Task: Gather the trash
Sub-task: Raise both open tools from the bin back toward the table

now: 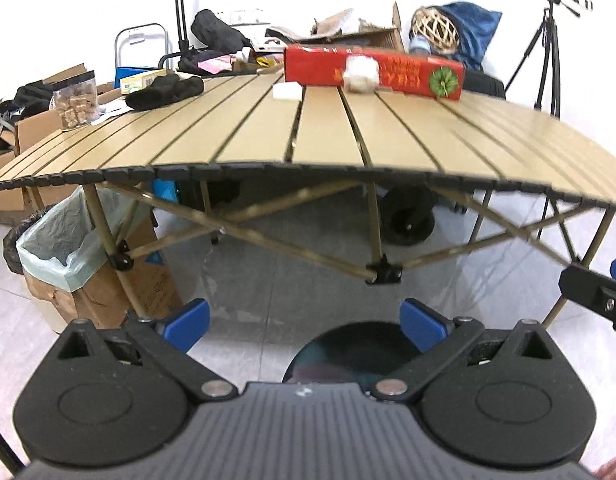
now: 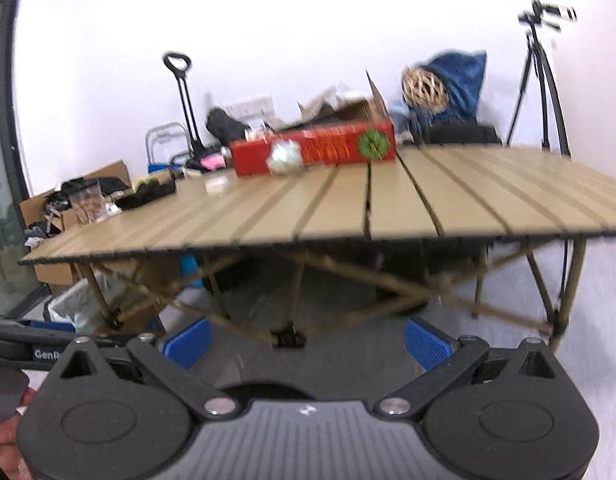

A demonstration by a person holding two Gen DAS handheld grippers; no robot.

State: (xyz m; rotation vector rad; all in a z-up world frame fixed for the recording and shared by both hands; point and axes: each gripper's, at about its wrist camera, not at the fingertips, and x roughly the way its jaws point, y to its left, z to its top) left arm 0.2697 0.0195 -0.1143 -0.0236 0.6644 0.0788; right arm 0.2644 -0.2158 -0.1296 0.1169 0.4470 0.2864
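From the left wrist view, the left gripper is spread wide with nothing between its blue pads, held below the edge of the slatted table. Far ahead and above it, a crumpled white wad sits at the table's far side, against the red box; a flat white piece lies just left of the wad. A lined trash bin stands on the floor, ahead to the left.

From the right wrist view, the right gripper is likewise spread and empty. The wad lies far ahead, slightly left, in front of the red box. The picture is blurred.
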